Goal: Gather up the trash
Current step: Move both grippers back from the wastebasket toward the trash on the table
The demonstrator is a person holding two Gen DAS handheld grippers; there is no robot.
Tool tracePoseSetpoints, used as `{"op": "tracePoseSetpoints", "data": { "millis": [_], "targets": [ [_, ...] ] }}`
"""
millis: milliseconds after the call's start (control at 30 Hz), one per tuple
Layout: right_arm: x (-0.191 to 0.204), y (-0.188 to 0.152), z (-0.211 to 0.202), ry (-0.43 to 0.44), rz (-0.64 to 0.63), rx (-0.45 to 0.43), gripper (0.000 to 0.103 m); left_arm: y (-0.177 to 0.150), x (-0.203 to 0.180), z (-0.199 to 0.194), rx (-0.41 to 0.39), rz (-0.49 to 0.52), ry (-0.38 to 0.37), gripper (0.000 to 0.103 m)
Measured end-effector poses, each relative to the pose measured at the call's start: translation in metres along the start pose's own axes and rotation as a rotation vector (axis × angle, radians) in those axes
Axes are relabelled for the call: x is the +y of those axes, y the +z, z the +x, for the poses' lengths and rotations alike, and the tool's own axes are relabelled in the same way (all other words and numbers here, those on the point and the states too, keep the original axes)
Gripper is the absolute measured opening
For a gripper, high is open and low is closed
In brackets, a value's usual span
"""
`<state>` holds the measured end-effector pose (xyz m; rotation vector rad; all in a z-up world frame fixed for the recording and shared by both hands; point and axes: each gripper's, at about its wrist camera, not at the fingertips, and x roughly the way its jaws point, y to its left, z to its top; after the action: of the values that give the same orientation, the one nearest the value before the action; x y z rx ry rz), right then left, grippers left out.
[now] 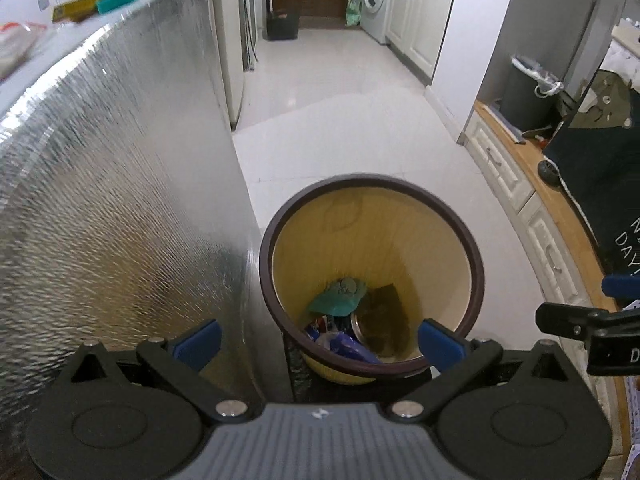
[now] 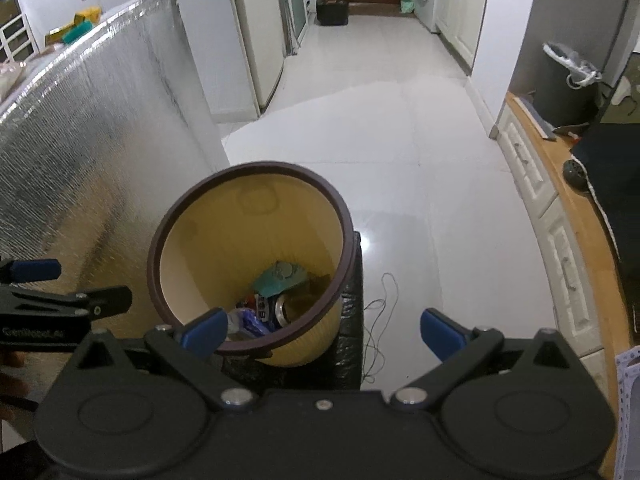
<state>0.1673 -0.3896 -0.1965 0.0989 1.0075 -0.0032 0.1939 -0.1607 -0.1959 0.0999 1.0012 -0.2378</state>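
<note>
A yellow waste bin with a dark brown rim (image 1: 476,264) (image 2: 154,248) stands on a black base beside a foil-covered table. Inside lie a teal wrapper (image 1: 340,298) (image 2: 278,278), a blue bag (image 1: 348,346) (image 2: 250,322) and a drink can (image 2: 280,308). My left gripper (image 1: 320,344) hangs open right over the bin's near rim, with nothing between its blue fingers. My right gripper (image 2: 324,334) is open too and holds nothing, with its left finger (image 2: 204,330) over the rim and its right finger above the floor. Each gripper shows at the edge of the other's view.
The foil-wrapped table side (image 1: 120,200) (image 2: 80,152) fills the left; yellow and teal boxes (image 1: 100,0) (image 2: 76,26) lie on top. A wooden counter with white drawers (image 1: 516,184) (image 2: 560,240) runs along the right. A thin cord (image 2: 380,320) lies on the white floor.
</note>
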Motion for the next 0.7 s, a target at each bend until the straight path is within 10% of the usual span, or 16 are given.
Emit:
{"op": "tracePoseSetpoints", "data": {
  "millis": [700],
  "targets": [
    [-0.005, -0.03, -0.12, -0.059, 0.054, -0.265, 0.103, -0.013, -0.018, -0.119, -0.266, 0.054, -0.079, 0.103]
  ]
}}
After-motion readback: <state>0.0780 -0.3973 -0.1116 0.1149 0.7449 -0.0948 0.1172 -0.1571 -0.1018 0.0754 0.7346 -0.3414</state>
